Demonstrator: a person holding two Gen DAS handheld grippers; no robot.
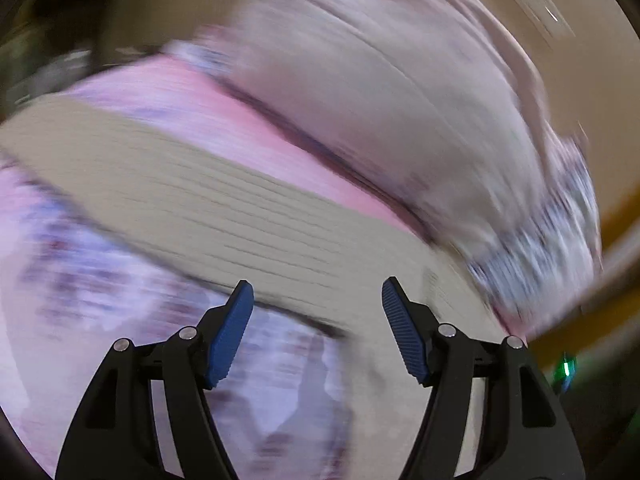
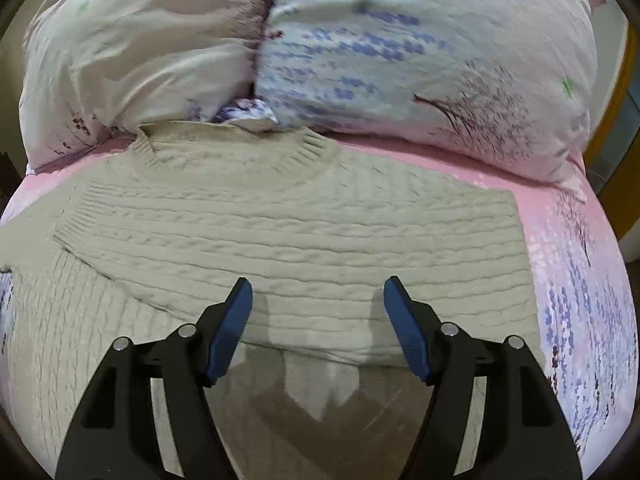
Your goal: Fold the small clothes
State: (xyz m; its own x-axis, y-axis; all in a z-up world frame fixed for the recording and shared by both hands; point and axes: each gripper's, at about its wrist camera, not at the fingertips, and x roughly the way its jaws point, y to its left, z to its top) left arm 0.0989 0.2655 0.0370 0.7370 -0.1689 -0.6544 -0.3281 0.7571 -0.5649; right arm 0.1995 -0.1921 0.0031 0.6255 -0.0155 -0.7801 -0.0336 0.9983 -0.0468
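A beige cable-knit sweater (image 2: 304, 232) lies flat on a pink flowered bedsheet (image 2: 568, 264), collar toward the pillows, its right sleeve folded across the body. My right gripper (image 2: 318, 292) is open and empty, hovering just above the sweater's lower middle. The left wrist view is heavily motion-blurred: the sweater (image 1: 224, 216) shows as a beige band across the middle. My left gripper (image 1: 318, 292) is open and empty above the sweater's edge and the sheet.
Two large flowered pillows (image 2: 420, 48) lie at the head of the bed beyond the collar, blurred in the left wrist view (image 1: 380, 92). A wooden bed frame (image 1: 616, 216) runs along the right side.
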